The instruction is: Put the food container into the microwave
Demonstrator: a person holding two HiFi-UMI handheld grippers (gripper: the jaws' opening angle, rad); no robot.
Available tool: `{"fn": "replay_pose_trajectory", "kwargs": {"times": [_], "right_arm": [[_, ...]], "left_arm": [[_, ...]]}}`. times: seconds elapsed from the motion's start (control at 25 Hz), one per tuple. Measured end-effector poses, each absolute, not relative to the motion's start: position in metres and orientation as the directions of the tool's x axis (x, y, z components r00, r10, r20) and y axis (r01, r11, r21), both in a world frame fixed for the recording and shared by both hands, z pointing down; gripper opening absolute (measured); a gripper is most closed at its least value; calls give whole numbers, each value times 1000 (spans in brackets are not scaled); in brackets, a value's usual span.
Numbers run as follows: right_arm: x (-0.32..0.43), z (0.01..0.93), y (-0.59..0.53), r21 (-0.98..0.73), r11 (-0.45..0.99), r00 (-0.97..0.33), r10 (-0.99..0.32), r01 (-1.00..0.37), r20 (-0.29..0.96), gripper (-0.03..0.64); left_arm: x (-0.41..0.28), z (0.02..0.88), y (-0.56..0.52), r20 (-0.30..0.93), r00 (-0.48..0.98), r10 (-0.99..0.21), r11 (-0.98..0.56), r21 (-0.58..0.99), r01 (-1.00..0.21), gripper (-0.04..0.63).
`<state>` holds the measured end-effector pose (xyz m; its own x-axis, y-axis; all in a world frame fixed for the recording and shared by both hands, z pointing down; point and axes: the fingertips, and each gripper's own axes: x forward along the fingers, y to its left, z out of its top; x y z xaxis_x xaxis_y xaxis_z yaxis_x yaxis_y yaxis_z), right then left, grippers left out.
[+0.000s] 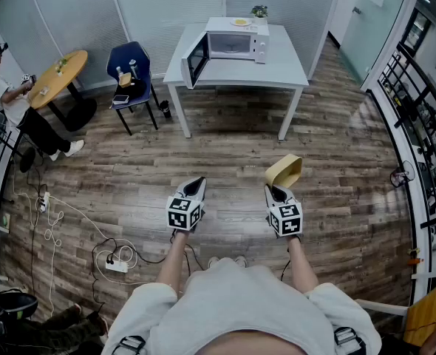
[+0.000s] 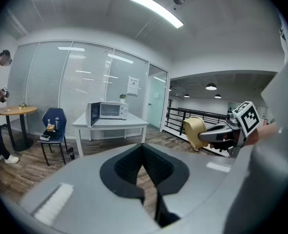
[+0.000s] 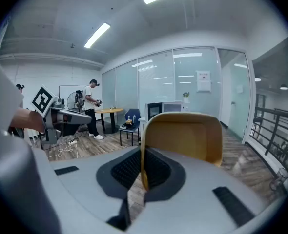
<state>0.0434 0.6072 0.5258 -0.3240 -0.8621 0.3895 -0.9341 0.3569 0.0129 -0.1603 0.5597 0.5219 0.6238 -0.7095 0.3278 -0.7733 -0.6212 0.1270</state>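
Far across open floor, microwave seems ajar; right gripper pinches container rim.

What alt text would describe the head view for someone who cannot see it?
Seen from above, a person's right tool grips a tan food container by its rim; the left tool is shut and empty. Ahead, a white microwave stands door-open on a white table.

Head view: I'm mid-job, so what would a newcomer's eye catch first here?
The tan food container stands out first, clamped by its edge in the right gripper in front of the person. Beside it, the left gripper is shut and empty. Farther ahead, the white microwave sits on a white table with its door swung open.
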Motion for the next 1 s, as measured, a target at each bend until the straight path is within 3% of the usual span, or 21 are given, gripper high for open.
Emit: {"fn": "replay_pose_trajectory", "kwargs": {"times": [1.0], "right_arm": [[78,529,586,5,389,-360,-856,-921,371,17]], "left_arm": [[-114,538,558,343,614,-711,-607,143,-782,11]]}}
